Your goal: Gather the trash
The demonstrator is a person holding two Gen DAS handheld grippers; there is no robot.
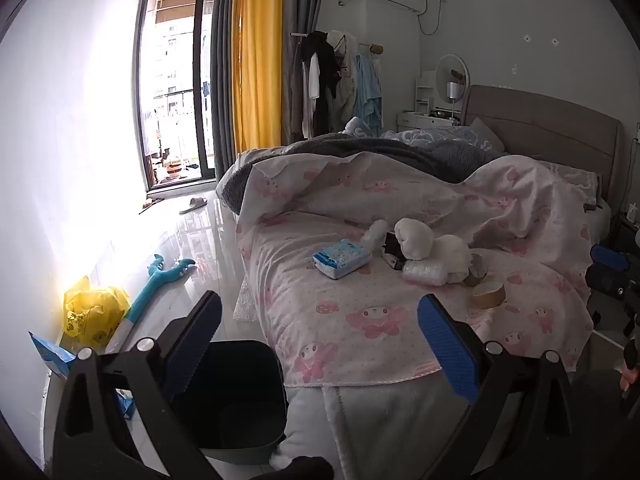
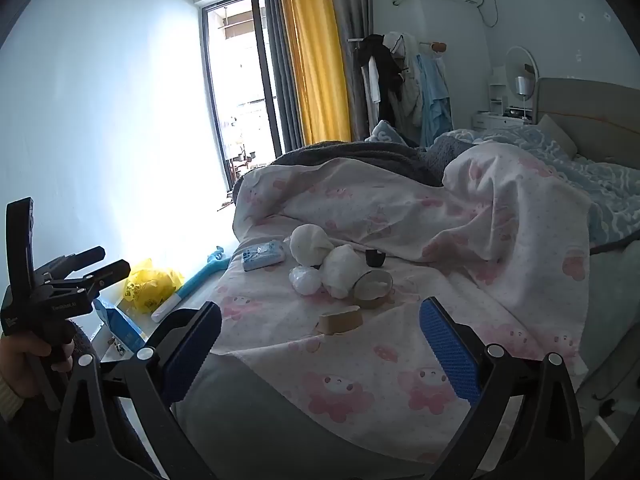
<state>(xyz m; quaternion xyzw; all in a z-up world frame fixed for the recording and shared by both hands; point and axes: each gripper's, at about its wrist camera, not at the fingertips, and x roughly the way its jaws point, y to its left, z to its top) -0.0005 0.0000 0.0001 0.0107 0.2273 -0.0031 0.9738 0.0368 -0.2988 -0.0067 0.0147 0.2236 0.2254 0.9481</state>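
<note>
Trash clustered on the bed (image 2: 400, 420) — tape roll (image 2: 341, 321), crumpled plastic (image 2: 306, 280), tissue pack (image 2: 263, 255), near the plush toy (image 2: 320, 250). Dark bin (image 1: 240, 396) on the floor at the bed's foot. Left gripper (image 1: 320, 344) and right gripper (image 2: 320, 344) both spread wide, nothing held. Step judged as approach — next, probably reaching the right gripper forward to pinch the tape roll.

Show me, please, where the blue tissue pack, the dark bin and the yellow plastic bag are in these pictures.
blue tissue pack (image 1: 342, 258): left wrist view, middle of its top face.
dark bin (image 1: 240, 432): left wrist view, inner wall.
yellow plastic bag (image 2: 150, 284): right wrist view, crumpled middle.
</note>
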